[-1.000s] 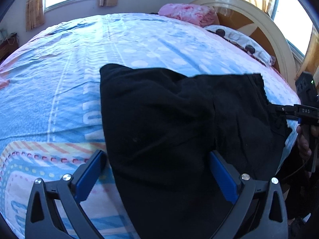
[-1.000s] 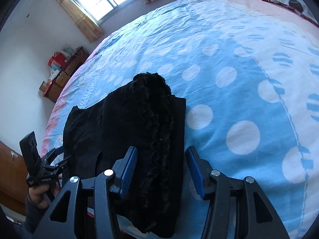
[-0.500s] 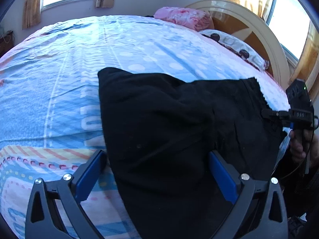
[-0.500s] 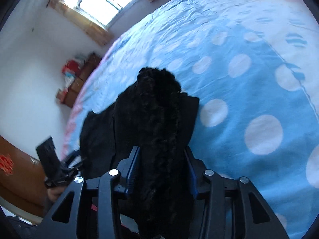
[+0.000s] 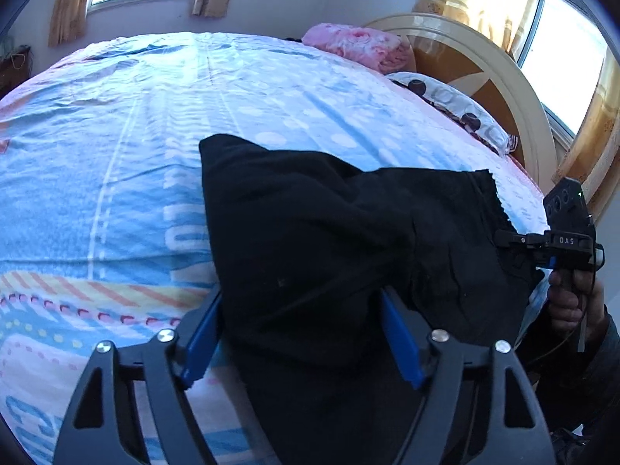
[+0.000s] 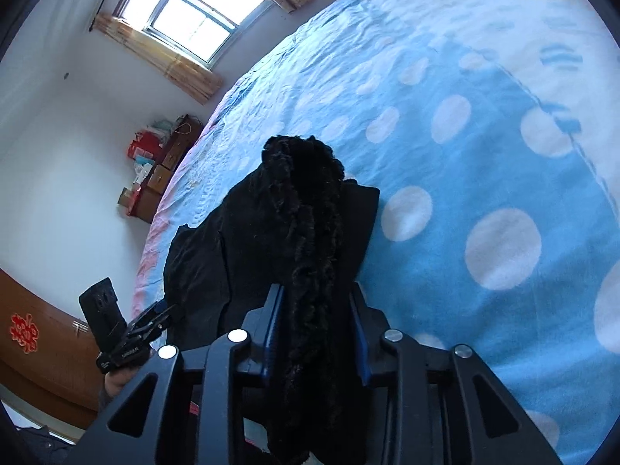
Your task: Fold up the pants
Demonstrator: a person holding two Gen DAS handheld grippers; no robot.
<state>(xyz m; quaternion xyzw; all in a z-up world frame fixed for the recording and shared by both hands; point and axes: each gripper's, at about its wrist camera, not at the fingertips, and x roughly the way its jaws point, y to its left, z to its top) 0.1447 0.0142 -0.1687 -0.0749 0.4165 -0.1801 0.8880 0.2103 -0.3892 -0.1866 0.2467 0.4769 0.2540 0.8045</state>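
- Left gripper [image 5: 300,333]: black triangular-cutout frame, blue pads, silver screws.
- Right gripper [image 6: 316,329]: same build; white "DAS" lettering along its side, a cable trailing beneath.
- Dark sleeve [image 5: 604,352] behind its handle.

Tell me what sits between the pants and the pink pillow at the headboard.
Only bare bedspread: in the left wrist view, blue patterned cover runs from the black pants up to the pink pillow, with nothing lying on that stretch.
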